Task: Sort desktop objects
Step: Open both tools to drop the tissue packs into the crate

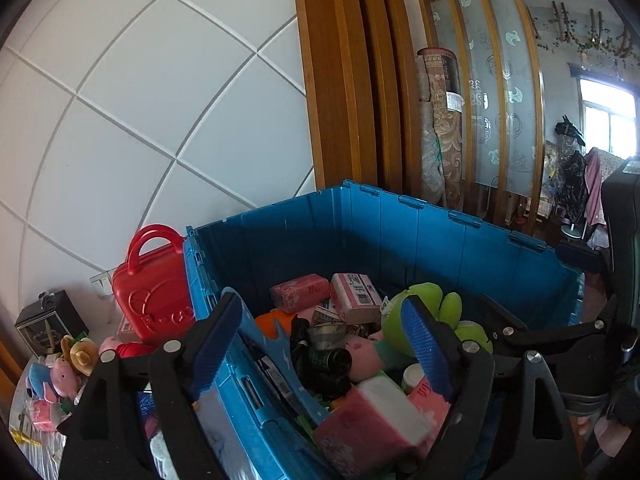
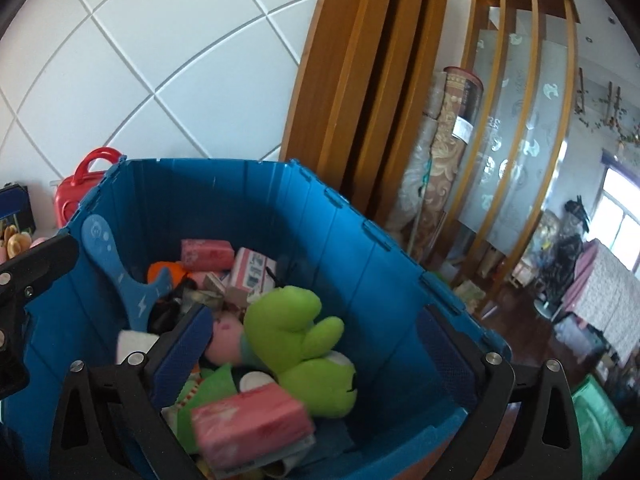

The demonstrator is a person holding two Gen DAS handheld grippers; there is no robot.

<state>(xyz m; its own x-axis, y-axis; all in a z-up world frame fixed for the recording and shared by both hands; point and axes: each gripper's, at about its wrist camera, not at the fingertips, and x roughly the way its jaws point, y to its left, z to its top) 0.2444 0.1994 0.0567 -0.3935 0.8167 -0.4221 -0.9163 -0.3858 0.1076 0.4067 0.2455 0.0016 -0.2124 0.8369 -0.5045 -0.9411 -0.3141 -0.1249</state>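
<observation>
- Presently, left gripper [image 1: 320, 344] and right gripper [image 2: 316, 354] both hover over the blue bin [image 1: 400, 232], jaws apart, nothing held.
- Pink pack [image 2: 250, 426] lies blurred atop the pile in the bin, beside the green plush [image 2: 304, 344].
- More toys [image 1: 60, 376] wait on the desk, left of the bin.
- Advice: lift clear of the rim before reaching for them.

Legible markings: none.
A barcode label sits on the pink-and-white packet [image 1: 357, 297] in the blue crate [image 1: 420, 236]; its print is too small to read.
</observation>
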